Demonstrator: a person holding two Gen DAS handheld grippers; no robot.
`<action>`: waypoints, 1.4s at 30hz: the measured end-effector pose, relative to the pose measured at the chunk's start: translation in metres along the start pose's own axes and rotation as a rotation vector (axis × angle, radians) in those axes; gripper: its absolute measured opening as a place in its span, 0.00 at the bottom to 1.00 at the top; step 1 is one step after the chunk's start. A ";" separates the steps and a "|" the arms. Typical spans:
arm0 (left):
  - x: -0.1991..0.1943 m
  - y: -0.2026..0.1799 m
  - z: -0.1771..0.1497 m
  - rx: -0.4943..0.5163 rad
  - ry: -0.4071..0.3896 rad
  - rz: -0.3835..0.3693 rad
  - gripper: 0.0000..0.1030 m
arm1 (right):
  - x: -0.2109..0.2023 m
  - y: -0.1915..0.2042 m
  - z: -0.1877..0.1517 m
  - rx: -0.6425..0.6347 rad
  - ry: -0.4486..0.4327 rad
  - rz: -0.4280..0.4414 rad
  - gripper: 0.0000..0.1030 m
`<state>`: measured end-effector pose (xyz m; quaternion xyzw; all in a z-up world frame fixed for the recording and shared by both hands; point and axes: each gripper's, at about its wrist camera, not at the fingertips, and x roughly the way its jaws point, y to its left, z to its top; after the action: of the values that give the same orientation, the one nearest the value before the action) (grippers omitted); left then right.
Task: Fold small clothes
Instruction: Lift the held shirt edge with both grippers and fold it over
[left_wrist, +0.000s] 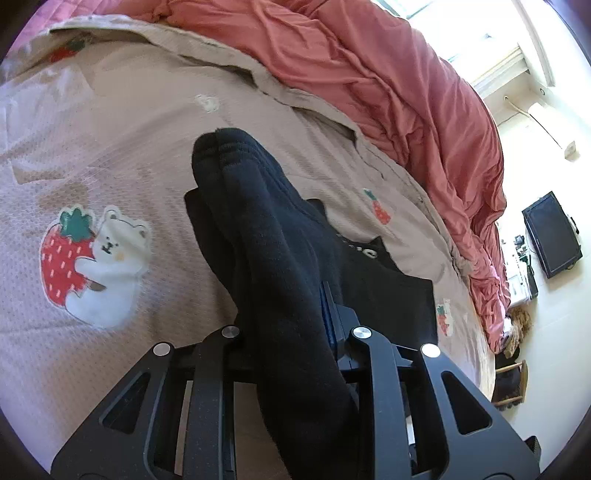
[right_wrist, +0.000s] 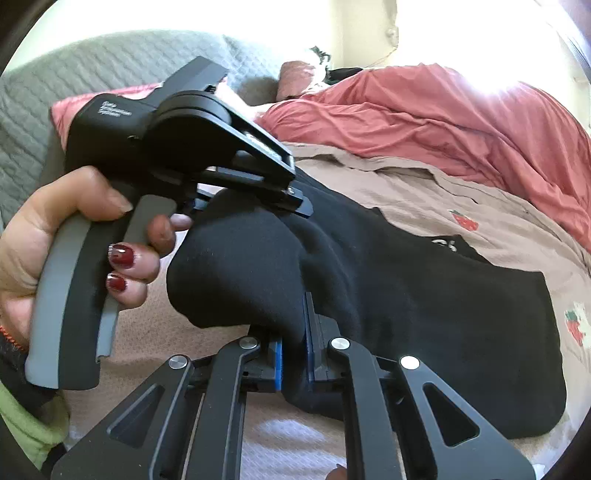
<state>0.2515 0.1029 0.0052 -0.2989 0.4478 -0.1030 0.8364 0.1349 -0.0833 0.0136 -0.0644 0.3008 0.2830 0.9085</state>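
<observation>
Two tools clamp one black sock: left tool (left_wrist: 291, 332) grips its mid-length, toe end sticking up fwd. Right tool (right_wrist: 293, 354) pinches the other end, w/ the sock (right_wrist: 236, 273) lifted off the bed (right_wrist: 424, 192), above a black garment (right_wrist: 443, 314).

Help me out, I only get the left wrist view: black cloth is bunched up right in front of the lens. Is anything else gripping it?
Observer: Yes. The right tool is shut on a fold of the same black garment.
Operator: Who carries the tool I'm looking along?
Observer: A hand with dark red nails wraps the grey handle of the left tool.
Operator: Anything on the bed that I miss?
Observer: A grey quilted cover lies beyond that hand, at the far left of the right wrist view.
</observation>
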 end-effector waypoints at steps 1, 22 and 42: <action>-0.001 -0.009 0.000 0.009 0.001 0.009 0.15 | -0.005 -0.006 0.000 0.016 -0.009 0.002 0.07; 0.059 -0.189 -0.028 0.263 0.084 0.115 0.16 | -0.086 -0.144 -0.036 0.334 -0.132 -0.010 0.07; 0.097 -0.190 -0.065 0.298 0.129 -0.008 0.43 | -0.079 -0.186 -0.081 0.516 -0.031 -0.002 0.15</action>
<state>0.2727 -0.1186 0.0242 -0.1659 0.4790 -0.1908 0.8406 0.1445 -0.2990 -0.0156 0.1735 0.3491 0.1967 0.8996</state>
